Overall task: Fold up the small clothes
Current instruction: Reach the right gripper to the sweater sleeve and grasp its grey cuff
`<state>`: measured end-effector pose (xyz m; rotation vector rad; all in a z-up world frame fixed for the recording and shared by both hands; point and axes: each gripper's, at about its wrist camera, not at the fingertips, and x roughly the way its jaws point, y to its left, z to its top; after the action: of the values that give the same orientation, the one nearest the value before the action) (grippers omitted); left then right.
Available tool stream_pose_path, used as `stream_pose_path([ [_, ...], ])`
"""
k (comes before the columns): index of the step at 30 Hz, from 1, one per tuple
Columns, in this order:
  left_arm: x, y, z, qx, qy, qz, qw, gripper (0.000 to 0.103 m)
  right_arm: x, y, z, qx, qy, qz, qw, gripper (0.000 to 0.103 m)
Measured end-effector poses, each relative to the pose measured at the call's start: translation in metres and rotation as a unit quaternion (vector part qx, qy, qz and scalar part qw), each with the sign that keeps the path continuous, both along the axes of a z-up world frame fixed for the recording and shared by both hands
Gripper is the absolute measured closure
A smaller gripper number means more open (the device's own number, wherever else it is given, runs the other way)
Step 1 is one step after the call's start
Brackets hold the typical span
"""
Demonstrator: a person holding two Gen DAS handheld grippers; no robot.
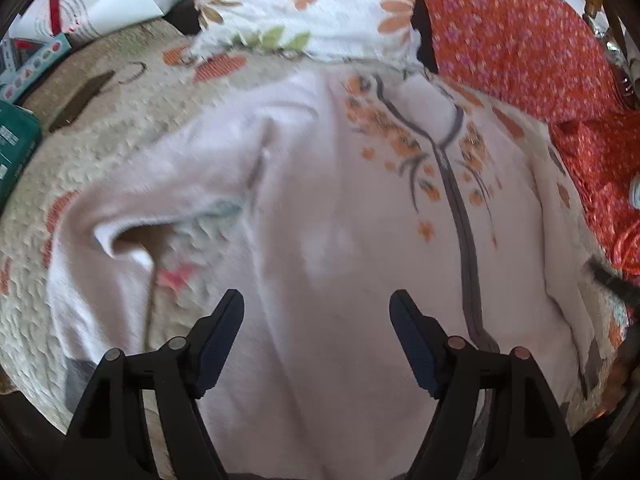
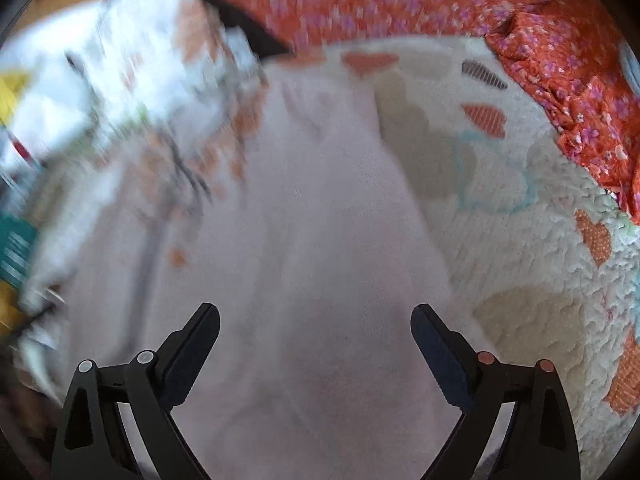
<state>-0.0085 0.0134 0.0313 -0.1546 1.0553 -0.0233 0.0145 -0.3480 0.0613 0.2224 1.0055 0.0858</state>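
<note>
A bed is covered by a cream quilted bedspread with orange patches, bordered by a floral pillow and red flowered fabric.

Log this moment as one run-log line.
task: fold small clothes | left gripper: open, above white garment | right gripper: open, above same garment | held: nothing | surface: quilted bedspread | right view blurred

Both wrist views close above, facing down, sharing pale garment and quilt
</note>
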Motion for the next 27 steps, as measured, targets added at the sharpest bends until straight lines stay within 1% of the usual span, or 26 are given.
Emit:
stream_pose_path([
  [1,0.001,-0.004,-0.004,0.001,0.007,-0.004,1.0,0.028,-0.002,-0.011,0.011,-0.002,-0.011,-0.01,1.0,0.005],
  [2,0.002,-0.007,-0.007,0.001,0.012,-0.009,0.9999,0.028,-0.006,-0.021,0.019,-0.024,-0.028,-0.022,0.999,0.004],
  [3,0.002,-0.009,-0.01,0.002,0.016,-0.015,0.9998,0.028,-0.008,-0.031,0.021,-0.055,-0.034,-0.033,0.997,0.004],
  [5,0.002,-0.012,-0.012,0.006,0.016,-0.019,0.9997,0.028,-0.009,-0.046,0.015,-0.073,-0.018,-0.05,0.996,0.004],
  [6,0.002,-0.013,-0.011,0.008,0.013,-0.021,0.9997,0.028,-0.011,-0.055,0.007,-0.072,-0.002,-0.057,0.996,0.004],
  [8,0.001,-0.013,-0.009,0.011,0.008,-0.023,0.9996,0.028,-0.012,-0.069,-0.012,-0.05,0.03,-0.06,0.997,0.004],
  [10,0.002,-0.014,-0.008,0.013,0.005,-0.024,0.9996,0.028,-0.013,-0.074,-0.03,-0.042,0.053,-0.056,0.996,0.004],
  [12,0.003,-0.014,-0.008,0.01,0.007,-0.024,0.9996,0.028,-0.016,-0.073,-0.051,-0.037,0.09,-0.048,0.994,0.005],
  [13,0.003,-0.015,-0.009,0.009,0.008,-0.024,0.9996,0.028,-0.017,-0.073,-0.06,-0.042,0.107,-0.049,0.992,0.007],
  [15,0.004,-0.016,-0.01,0.012,0.008,-0.025,0.9996,0.028,-0.022,-0.063,-0.061,-0.078,0.101,-0.041,0.991,0.013],
  [16,0.004,-0.017,-0.01,0.014,0.008,-0.025,0.9996,0.028,-0.022,-0.059,-0.059,-0.081,0.107,-0.036,0.99,0.032],
  [17,0.004,-0.017,-0.011,0.014,0.007,-0.025,0.9996,0.028,-0.023,-0.055,-0.055,-0.07,0.104,-0.025,0.992,0.071],
  [18,0.004,-0.017,-0.011,0.014,0.007,-0.024,0.9996,0.028,-0.022,-0.054,-0.052,-0.027,0.109,-0.013,0.994,0.091],
  [19,0.004,-0.016,-0.011,0.014,0.007,-0.025,0.9996,0.028,-0.022,-0.056,-0.051,0.017,0.114,-0.009,0.993,0.097],
  [20,0.004,-0.016,-0.011,0.014,0.007,-0.023,0.9996,0.028,-0.022,-0.057,-0.048,0.032,0.113,-0.011,0.993,0.097],
  [21,0.003,-0.015,-0.011,0.013,0.008,-0.021,0.9997,0.028,-0.022,-0.058,-0.044,0.029,0.111,-0.013,0.993,0.098],
  [22,0.003,-0.014,-0.01,0.012,0.008,-0.02,0.9997,0.028,-0.021,-0.061,-0.041,0.021,0.104,-0.019,0.994,0.098],
  [25,0.003,-0.01,-0.009,0.01,0.008,-0.014,0.9998,0.028,-0.025,-0.084,-0.03,-0.018,0.075,-0.072,0.994,0.098],
  [27,0.002,-0.008,-0.009,0.01,0.007,-0.01,0.9999,0.028,-0.025,-0.102,-0.018,-0.095,0.053,-0.129,0.986,0.098],
])
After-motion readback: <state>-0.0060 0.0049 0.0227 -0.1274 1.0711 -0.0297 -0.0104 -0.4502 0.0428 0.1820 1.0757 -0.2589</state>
